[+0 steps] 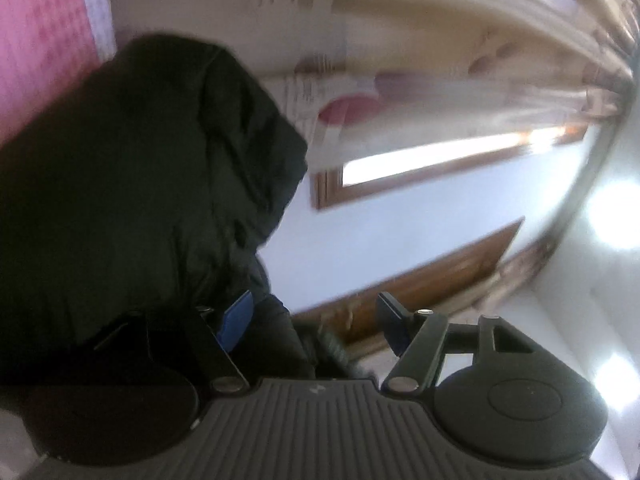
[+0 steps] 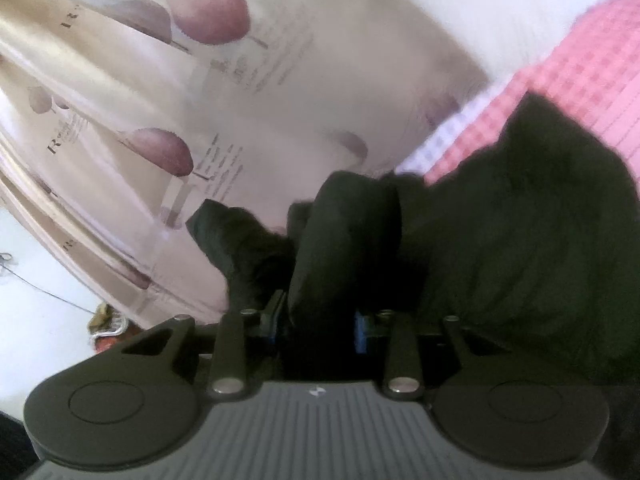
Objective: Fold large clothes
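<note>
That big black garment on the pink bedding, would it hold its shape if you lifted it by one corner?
Probably not. The black garment already slumps in soft rolls and creases, so it would likely droop. Its puffed bulk suggests padding, perhaps light for its size. A fold bunches between the right gripper, so it compresses easily.

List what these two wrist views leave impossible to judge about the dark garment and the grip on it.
- Garment type and full outline: the dark garment is blurred, featureless and cut off by the left wrist view's left edge.
- Right grip: in the right wrist view a fold covers the right gripper fingers, so pad contact is unclear.
- Fold progress: neither view shows the whole garment.
</note>
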Action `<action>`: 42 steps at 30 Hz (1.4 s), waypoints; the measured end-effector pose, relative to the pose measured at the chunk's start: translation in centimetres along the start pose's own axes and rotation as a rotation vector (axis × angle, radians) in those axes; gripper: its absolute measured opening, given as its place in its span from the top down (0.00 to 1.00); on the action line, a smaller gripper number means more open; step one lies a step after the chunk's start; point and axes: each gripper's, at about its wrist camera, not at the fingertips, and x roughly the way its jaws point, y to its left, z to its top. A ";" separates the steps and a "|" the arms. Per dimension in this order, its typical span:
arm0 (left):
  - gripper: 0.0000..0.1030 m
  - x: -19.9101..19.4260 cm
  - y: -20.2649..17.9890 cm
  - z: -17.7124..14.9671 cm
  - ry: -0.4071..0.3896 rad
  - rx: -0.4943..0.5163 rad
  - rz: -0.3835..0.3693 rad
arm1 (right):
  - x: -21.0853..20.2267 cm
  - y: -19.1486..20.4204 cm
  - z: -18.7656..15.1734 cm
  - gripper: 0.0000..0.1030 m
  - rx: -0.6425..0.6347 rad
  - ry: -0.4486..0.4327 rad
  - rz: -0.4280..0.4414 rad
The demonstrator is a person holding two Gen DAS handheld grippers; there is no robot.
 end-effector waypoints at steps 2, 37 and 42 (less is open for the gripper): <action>0.35 1.3 0.3 -0.6 0.047 0.003 -0.015 | 0.2 0.5 0.6 0.29 0.034 0.036 0.021; 0.01 -0.2 -2.8 0.3 0.057 0.369 0.256 | -1.4 3.8 6.2 0.87 -0.321 0.126 -0.152; 0.01 -0.1 -1.6 -0.5 0.077 0.372 0.233 | -3.3 3.4 7.9 0.64 -0.376 -0.008 -0.375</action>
